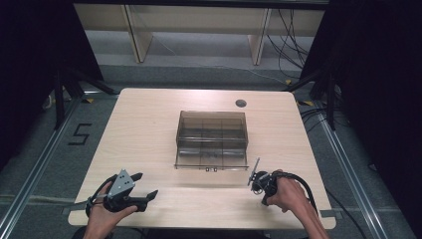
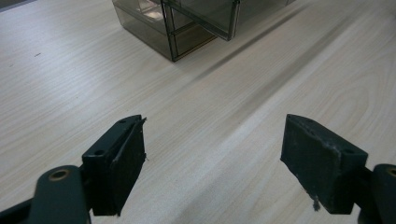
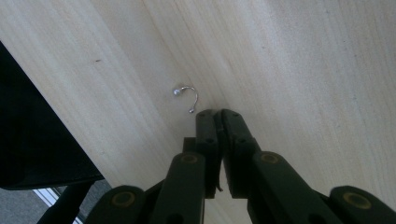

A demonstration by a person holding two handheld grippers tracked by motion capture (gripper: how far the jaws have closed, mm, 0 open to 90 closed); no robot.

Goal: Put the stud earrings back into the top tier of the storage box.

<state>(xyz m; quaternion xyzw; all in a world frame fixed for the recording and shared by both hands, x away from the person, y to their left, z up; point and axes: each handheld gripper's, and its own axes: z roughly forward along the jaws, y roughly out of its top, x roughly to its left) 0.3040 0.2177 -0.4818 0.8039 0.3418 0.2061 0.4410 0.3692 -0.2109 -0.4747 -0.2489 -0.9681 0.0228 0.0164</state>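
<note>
At the left of the high view, the left tool (image 1: 144, 186) lies low over the near left part of the pale wooden table (image 1: 144, 124), held in the person's left hand (image 1: 102, 216), whose forearm is cut off by the bottom edge. In the left gripper view its two black jaws stand wide apart with nothing but bare table between them, and the tool (image 2: 212, 154) points toward the smoky transparent plastic drawer box (image 2: 187, 23), whose top is cut off by the upper edge of that view. In the high view this box (image 1: 212, 139) sits at the middle of the table, well apart from both tools, with its lower drawer pulled out toward the person; what lies in its compartments is too small to make out. Farther right, the right tool (image 1: 255, 175) is held in the right hand (image 1: 291, 194) near the front right corner of the drawer, its tip hard to make out from above. In the right gripper view the right tool (image 3: 215, 113) has its jaws pressed together with nothing clamped between them, and a small silver curved metal hook with a ball end (image 3: 187, 95) lies on the table just beside the jaw tips, to their upper left; whether it touches them I cannot tell.
</note>
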